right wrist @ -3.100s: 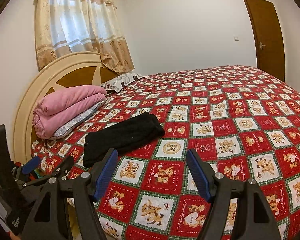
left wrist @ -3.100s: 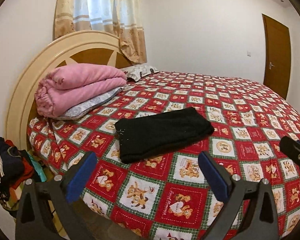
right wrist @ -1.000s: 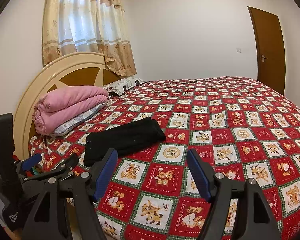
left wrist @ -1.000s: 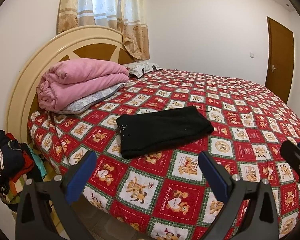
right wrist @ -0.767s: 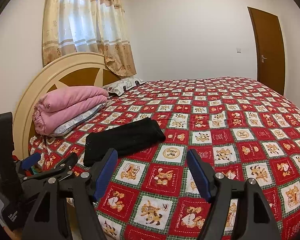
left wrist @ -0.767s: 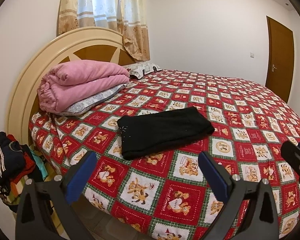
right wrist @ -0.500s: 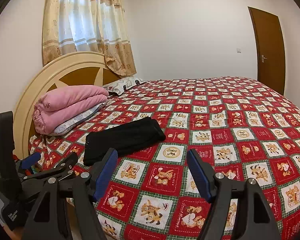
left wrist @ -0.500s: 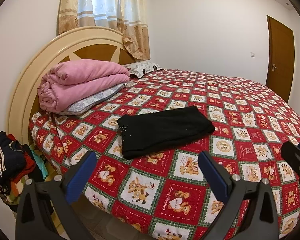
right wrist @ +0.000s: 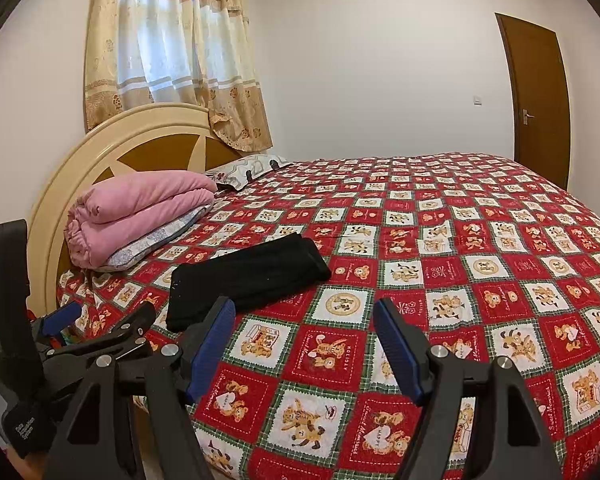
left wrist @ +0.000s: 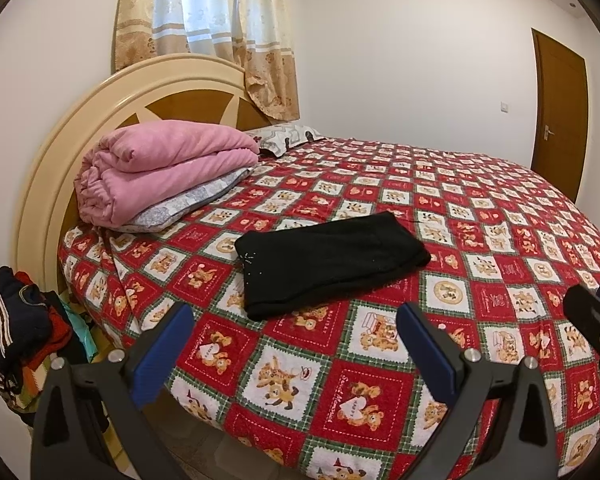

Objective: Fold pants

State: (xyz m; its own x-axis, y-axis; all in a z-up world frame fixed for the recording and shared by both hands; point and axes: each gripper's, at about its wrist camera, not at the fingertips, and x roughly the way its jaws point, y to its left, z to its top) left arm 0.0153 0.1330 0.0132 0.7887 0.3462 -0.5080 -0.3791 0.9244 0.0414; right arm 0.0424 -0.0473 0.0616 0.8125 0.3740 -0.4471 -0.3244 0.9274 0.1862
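Your left gripper (left wrist: 292,354) and right gripper (right wrist: 304,344) gape wide, empty, near the folded black pants (left wrist: 330,264) on the teddy-bear quilt (left wrist: 480,240) reading "HAPPY". Only your left view shows the pile of dark clothes (left wrist: 16,344) beside that quilt.

Home bedroom: bed (left wrist: 480,216) with teddy-print quilt, round headboard (left wrist: 60,152) behind it, curtain (right wrist: 172,52) above headboard, pillow (left wrist: 284,138), wooden door (right wrist: 540,96).

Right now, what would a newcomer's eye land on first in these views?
The loud red teddy-bear bedspread, which fills both views. On it, near the bed's front edge, lie the folded black pants, with a rolled pink blanket against the headboard. Both the left gripper and right gripper hover open, holding nothing.
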